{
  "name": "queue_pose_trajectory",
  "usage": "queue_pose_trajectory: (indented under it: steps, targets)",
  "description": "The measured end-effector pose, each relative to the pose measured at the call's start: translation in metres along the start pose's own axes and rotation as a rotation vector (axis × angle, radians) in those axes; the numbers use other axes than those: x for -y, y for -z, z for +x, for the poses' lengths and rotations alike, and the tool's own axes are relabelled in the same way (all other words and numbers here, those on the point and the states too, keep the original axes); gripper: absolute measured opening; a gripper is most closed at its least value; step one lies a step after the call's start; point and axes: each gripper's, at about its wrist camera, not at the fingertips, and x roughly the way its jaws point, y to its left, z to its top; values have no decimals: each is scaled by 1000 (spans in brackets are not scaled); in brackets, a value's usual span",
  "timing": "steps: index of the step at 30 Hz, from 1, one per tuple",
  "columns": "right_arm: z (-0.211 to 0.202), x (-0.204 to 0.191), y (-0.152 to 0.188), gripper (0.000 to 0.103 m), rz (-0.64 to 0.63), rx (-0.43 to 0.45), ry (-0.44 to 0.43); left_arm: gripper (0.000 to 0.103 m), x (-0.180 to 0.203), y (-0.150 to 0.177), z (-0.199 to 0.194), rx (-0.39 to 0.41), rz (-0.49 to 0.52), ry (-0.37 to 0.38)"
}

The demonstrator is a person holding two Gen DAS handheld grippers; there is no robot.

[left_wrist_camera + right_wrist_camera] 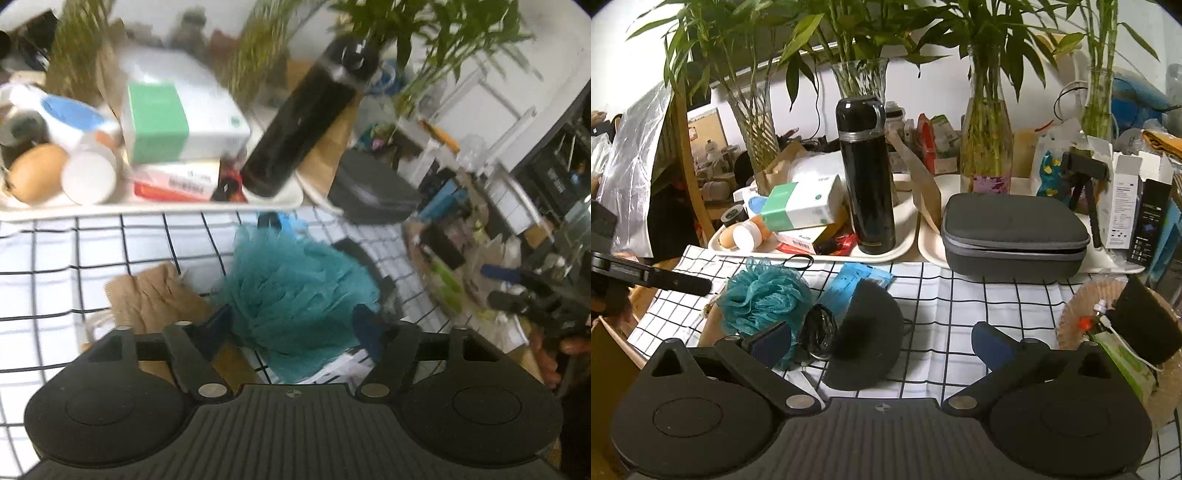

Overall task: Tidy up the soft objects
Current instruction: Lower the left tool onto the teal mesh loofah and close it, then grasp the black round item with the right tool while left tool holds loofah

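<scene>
Though frilly, round teal mesh pouf (pixel 295 291)

A teal mesh bath pouf (pixel 764 299), ruffled and round, lies on the checked cloth toward the tabletop's left edge. Just right of it sits a small crumpled black item (pixel 820 332), then a black fuzzy half-round pad (pixel 868 332) lying flat.

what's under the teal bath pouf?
The teal bath pouf lies on the checked cloth, against a black soft piece, with brown paper showing beside it. Anything directly beneath is covered.
</scene>
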Motion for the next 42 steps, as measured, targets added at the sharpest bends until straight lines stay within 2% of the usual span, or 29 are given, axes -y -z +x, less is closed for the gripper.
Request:
queue_pose_trajectory:
  steps: [4, 11, 12, 13, 16, 20, 26, 36, 42]
  targets:
    - [5, 4, -3, 103, 5, -3, 3, 77, -10, -2, 21, -55, -43, 49]
    - [11, 6, -6, 103, 23, -16, -7, 75, -30, -7, 29, -53, -161, 108]
    - [12, 5, -6, 103, 20, -17, -5, 71, -30, -8, 30, -51, -161, 111]
    - [13, 5, -7, 103, 21, -16, -4, 55, -30, -8, 31, -52, -157, 122]
    - [13, 5, -7, 103, 25, -14, -4, 30, -24, -8, 30, -49, -120, 121]
    - [17, 3, -8, 103, 26, -24, -4, 18, -11, -11, 21, -22, -56, 72]
    - [22, 0, -10, 103, 10, -24, -2, 15, 2, -13, 4, 30, 9, 2]
    - [29, 3, -14, 103, 6, -21, 7, 15, 18, -15, -28, 129, 79, 3]
    - [41, 10, -16, 103, 23, -40, 6, 15, 21, -14, -31, 147, 102, -27]
